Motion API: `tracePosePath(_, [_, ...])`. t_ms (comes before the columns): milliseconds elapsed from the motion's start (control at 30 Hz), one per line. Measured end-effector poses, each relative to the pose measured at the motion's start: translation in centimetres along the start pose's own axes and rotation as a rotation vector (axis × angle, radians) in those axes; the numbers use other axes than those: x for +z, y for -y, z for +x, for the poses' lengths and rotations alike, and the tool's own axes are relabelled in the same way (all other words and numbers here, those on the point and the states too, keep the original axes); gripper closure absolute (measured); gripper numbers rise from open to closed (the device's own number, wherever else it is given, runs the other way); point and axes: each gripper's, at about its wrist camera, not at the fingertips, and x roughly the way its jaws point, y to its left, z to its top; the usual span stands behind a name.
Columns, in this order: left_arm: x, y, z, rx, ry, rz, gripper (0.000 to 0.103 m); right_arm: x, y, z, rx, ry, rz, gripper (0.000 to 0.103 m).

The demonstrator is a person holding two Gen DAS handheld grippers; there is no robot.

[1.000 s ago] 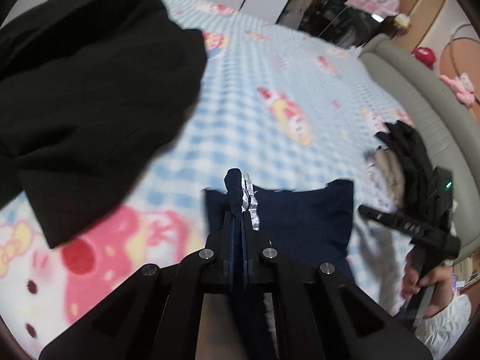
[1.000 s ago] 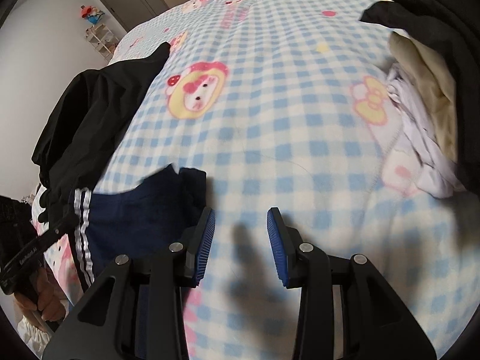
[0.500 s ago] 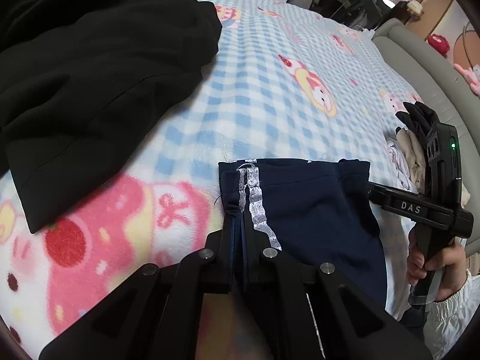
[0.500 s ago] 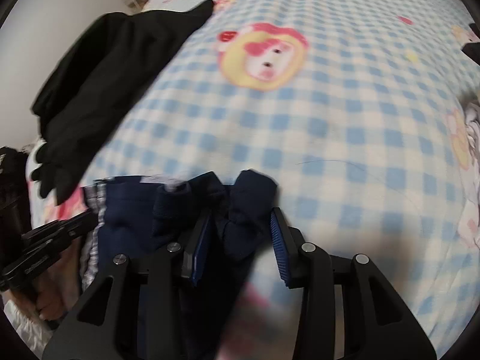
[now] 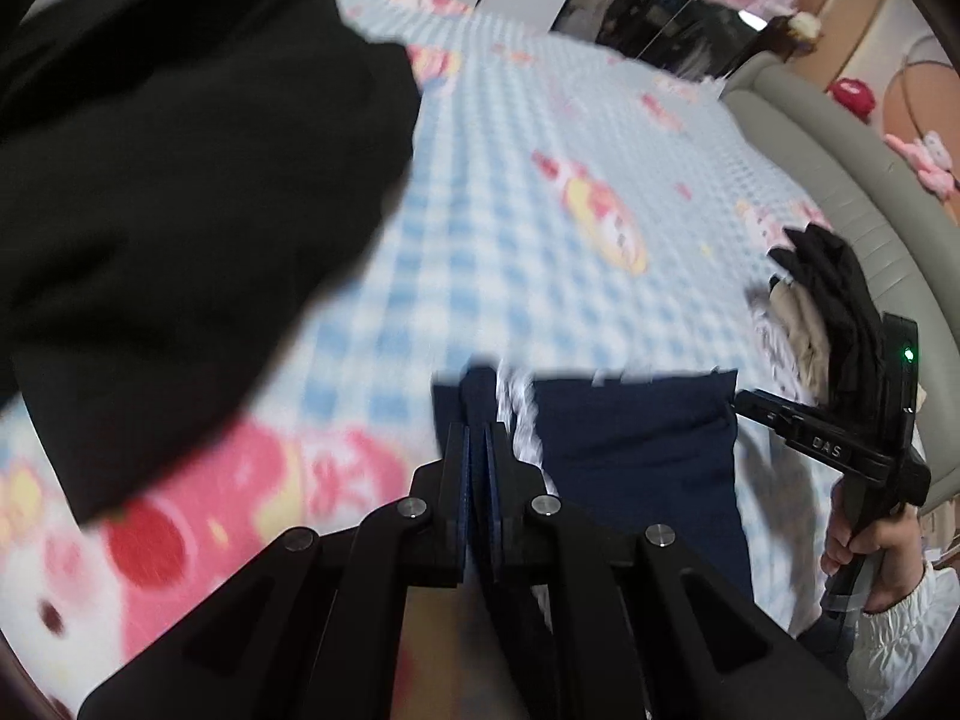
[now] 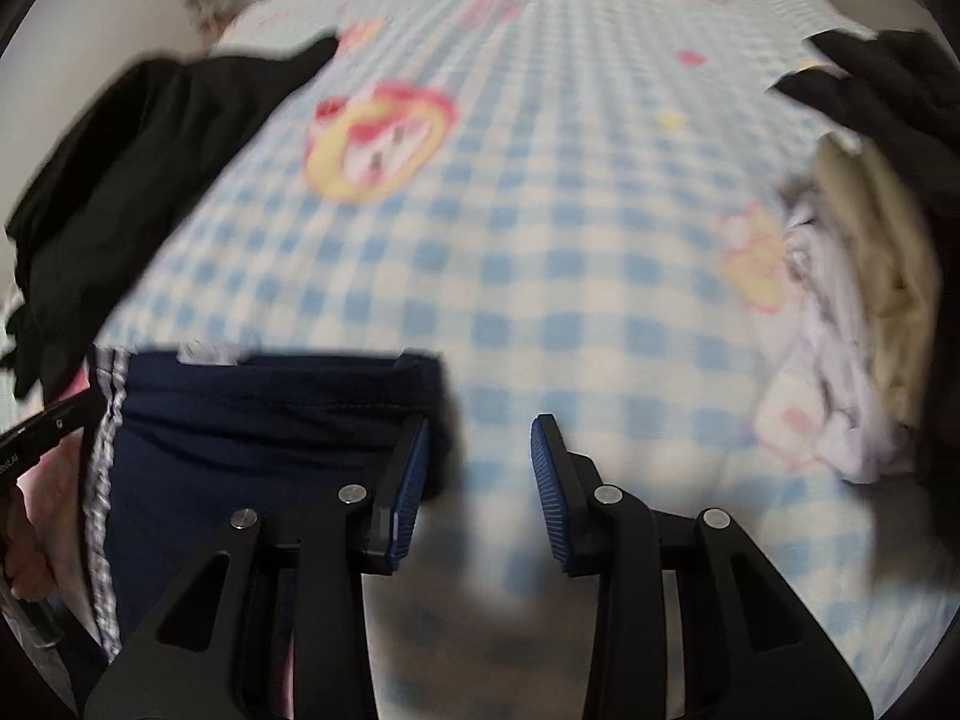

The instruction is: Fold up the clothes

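We hold our left gripper (image 5: 478, 444) with its two blue-padded fingers pressed almost together, pinching the edge of the navy blue shorts with a white side stripe (image 5: 636, 438) right beside that stripe. The shorts lie near us on the blue-and-white checked bedspread with pink and yellow cartoon prints (image 5: 510, 228), their top edge stretched roughly straight from our left gripper across to the right. Our right gripper (image 6: 480, 468) has its blue pads spread wide apart with only the bedspread showing between them; the left pad sits just beside, perhaps touching, the right corner of the shorts (image 6: 258, 420), and it grips nothing. From the left wrist view we see the right gripper's black body (image 5: 840, 450) at the right edge of the shorts, held by a hand (image 5: 870, 558) in a white sleeve. A large black garment (image 5: 168, 210) lies on the left side of the bed, well apart from the shorts' far edge, and shows also in the right wrist view (image 6: 138, 168). On the right side of the bed sits a pile of clothes: a black piece (image 6: 888, 96) on top, a cream piece (image 6: 882, 252) beneath it and a crumpled white piece (image 6: 828, 360) nearest us. A grey padded bed frame (image 5: 840, 180) curves along the far right. Both views are blurred, so finer detail of the cloth is lost to us.
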Motion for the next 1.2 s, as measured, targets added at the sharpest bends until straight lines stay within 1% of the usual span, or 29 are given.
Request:
tracePosePath(33, [0.1,-0.1,0.1,-0.004,-0.005,-0.010,0.096,0.0,0.3,-0.6,0.006,0.027,0.015,0.069])
tracePosePath(67, [0.2,-0.3,0.2,-0.008,-0.011,-0.021,0.092,0.1,0.7,-1.3,0.056,0.051,0.048,0.067])
tracePosePath(100, [0.2,-0.4,0.3,-0.012,-0.016,-0.031,0.079,0.2,1.1,-1.8,0.110,0.068,0.078,0.065])
tracePosePath(133, [0.3,-0.5,0.3,-0.016,-0.021,-0.041,0.068,0.4,1.2,-1.7,0.174,0.058,0.096,0.066])
tracePosePath(167, [0.3,-0.7,0.5,-0.025,-0.028,-0.054,0.044,0.5,1.2,-1.6,0.232,0.045,0.108,0.064])
tracePosePath(200, [0.1,-1.0,0.8,-0.044,-0.040,-0.072,0.039,0.4,0.8,-1.1,0.261,0.025,0.097,0.059])
tracePosePath(233, [-0.1,-1.0,1.2,-0.058,-0.053,-0.081,0.039,0.3,0.3,-0.6,0.282,0.004,0.084,0.055])
tracePosePath(267, [-0.2,-0.9,1.7,-0.061,-0.067,-0.080,0.047,0.4,-0.1,0.2,0.274,-0.021,0.062,0.051])
tracePosePath(300, [-0.4,-0.8,2.1,-0.060,-0.082,-0.073,0.074,0.4,-0.4,1.4,0.265,-0.056,0.049,0.051])
tracePosePath(333, [-0.4,-0.4,2.5,-0.046,-0.097,-0.055,0.084,0.3,-0.7,2.4,0.259,-0.087,0.039,0.051])
tracePosePath(367, [-0.4,0.0,2.8,-0.036,-0.107,-0.035,0.088,0.3,-0.7,3.1,0.265,-0.101,0.041,0.066])
tracePosePath(400, [-0.1,0.5,3.0,-0.040,-0.103,-0.018,0.094,0.4,-0.5,3.3,0.271,-0.097,0.043,0.086])
tracePosePath(433, [0.3,0.8,2.9,-0.053,-0.095,-0.010,0.095,0.5,-0.5,3.1,0.276,-0.088,0.044,0.091])
tracePosePath(467, [0.9,1.2,2.8,-0.066,-0.084,0.003,0.095,0.7,-0.3,2.5,0.276,-0.062,0.049,0.094])
tracePosePath(500, [1.8,1.8,2.8,-0.069,-0.072,0.021,0.095,1.1,-0.1,1.6,0.265,-0.020,0.054,0.095])
tracePosePath(600, [4.1,3.2,3.5,-0.070,-0.042,0.056,0.094,2.6,0.9,-0.4,0.231,0.064,0.070,0.095])
tracePosePath(667, [5.2,3.4,5.0,-0.066,-0.064,0.042,0.089,3.6,1.8,-1.1,0.214,0.113,0.107,0.094])
tracePosePath(700, [5.4,3.4,6.2,-0.061,-0.104,0.026,0.080,4.0,2.5,-0.9,0.209,0.122,0.141,0.090])
tracePosePath(733, [5.6,3.4,7.1,-0.049,-0.138,0.010,0.078,4.3,2.9,-0.4,0.206,0.100,0.167,0.087])
tracePosePath(767, [5.4,3.4,7.2,-0.028,-0.144,-0.001,0.078,4.3,3.2,0.5,0.200,0.055,0.192,0.082])
tracePosePath(800, [5.0,3.6,6.6,-0.027,-0.122,0.001,0.078,4.3,3.6,1.2,0.196,0.019,0.214,0.080])
tracePosePath(867, [3.8,4.1,4.4,-0.042,-0.067,0.012,0.078,3.2,4.2,0.8,0.202,0.019,0.234,0.079])
tracePosePath(900, [3.2,4.2,3.4,-0.050,-0.046,0.017,0.077,2.5,4.3,0.1,0.211,0.030,0.241,0.075])
tracePosePath(933, [2.4,4.2,2.5,-0.065,-0.046,0.019,0.074,1.8,4.5,-0.7,0.220,0.041,0.248,0.074])
tracePosePath(967, [1.5,4.3,1.8,-0.082,-0.057,0.015,0.065,1.0,4.7,-1.6,0.231,0.052,0.254,0.074])
tracePosePath(1000, [0.5,4.4,1.0,-0.103,-0.070,0.007,0.059,0.0,4.7,-2.8,0.248,0.060,0.257,0.073])
tracePosePath(1067, [-1.7,4.3,-0.2,-0.157,-0.102,-0.022,0.058,-1.5,4.4,-4.7,0.278,0.062,0.249,0.073])
tracePosePath(1100, [-2.8,4.3,-0.6,-0.170,-0.117,-0.031,0.054,-2.5,4.0,-5.5,0.306,0.054,0.245,0.073])
tracePosePath(1200, [-5.6,4.6,-0.8,-0.106,-0.155,-0.024,0.053,-5.5,2.3,-6.6,0.394,0.009,0.237,0.071])
